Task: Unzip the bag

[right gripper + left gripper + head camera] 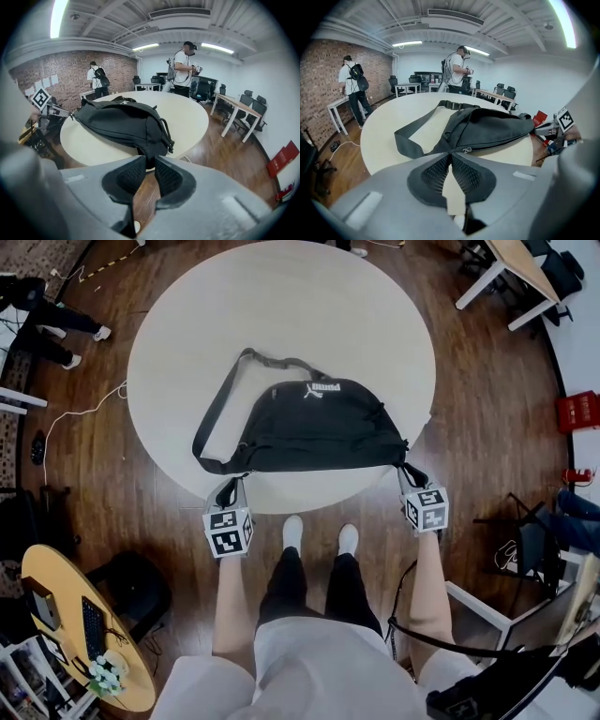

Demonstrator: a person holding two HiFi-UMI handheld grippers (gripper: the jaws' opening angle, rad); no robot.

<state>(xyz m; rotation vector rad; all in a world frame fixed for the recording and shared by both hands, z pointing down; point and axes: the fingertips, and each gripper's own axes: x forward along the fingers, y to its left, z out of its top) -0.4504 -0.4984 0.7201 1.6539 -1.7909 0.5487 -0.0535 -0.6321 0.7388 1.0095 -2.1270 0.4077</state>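
Observation:
A black sling bag (309, 427) with a white logo lies across the near half of the round white table (281, 306), its strap (217, 401) looped out to the left. My left gripper (230, 482) is at the bag's left end by the table edge. In the left gripper view its jaws (450, 154) are pinched together on the bag's corner, with the metal zip pull (467, 150) just right of the tips. My right gripper (405, 470) is at the bag's right end, and in the right gripper view its jaws (149, 160) grip the bag's (117, 122) end tab.
I stand at the table's near edge, my feet (319, 538) just under it. A small wooden table (66, 615) with a keyboard is at lower left, and a red crate (578, 411) at right. Two people (457, 70) stand beyond the table near desks and chairs.

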